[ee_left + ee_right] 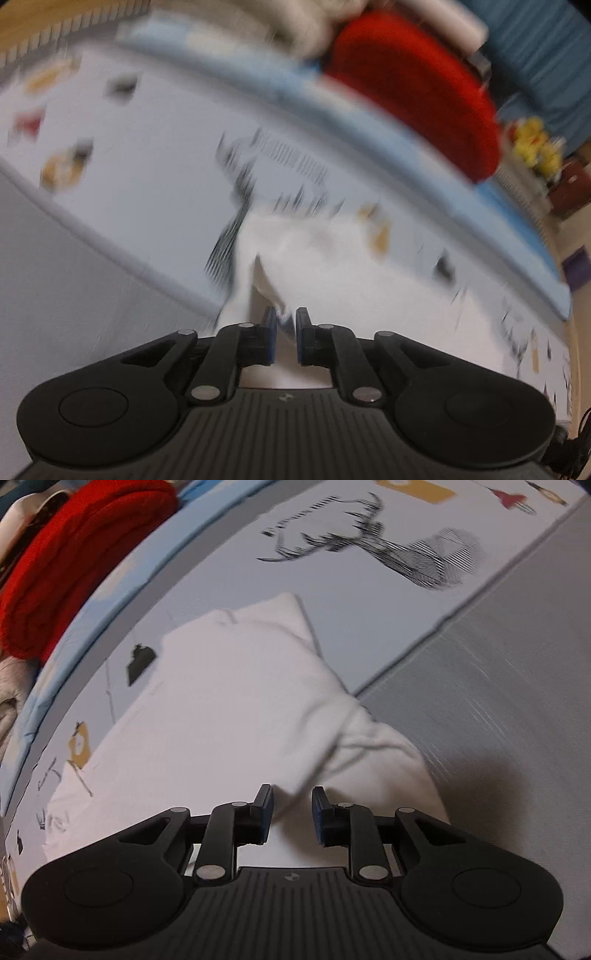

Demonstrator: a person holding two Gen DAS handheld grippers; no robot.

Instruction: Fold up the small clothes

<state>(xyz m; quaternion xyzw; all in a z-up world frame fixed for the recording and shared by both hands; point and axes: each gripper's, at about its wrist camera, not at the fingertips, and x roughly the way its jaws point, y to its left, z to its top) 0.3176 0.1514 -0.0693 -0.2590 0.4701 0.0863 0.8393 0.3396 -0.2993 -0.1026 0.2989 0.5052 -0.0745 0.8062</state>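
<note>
**Count of things in view**

Two grippers: the left gripper and the right gripper, each with two fingers. One white garment, seen in both views. One red garment, also in both. One printed sheet bearing one deer drawing. One blue mat edge. One cluster of yellow toys, too blurred to count singly. One pale heap behind the red garment.
</note>
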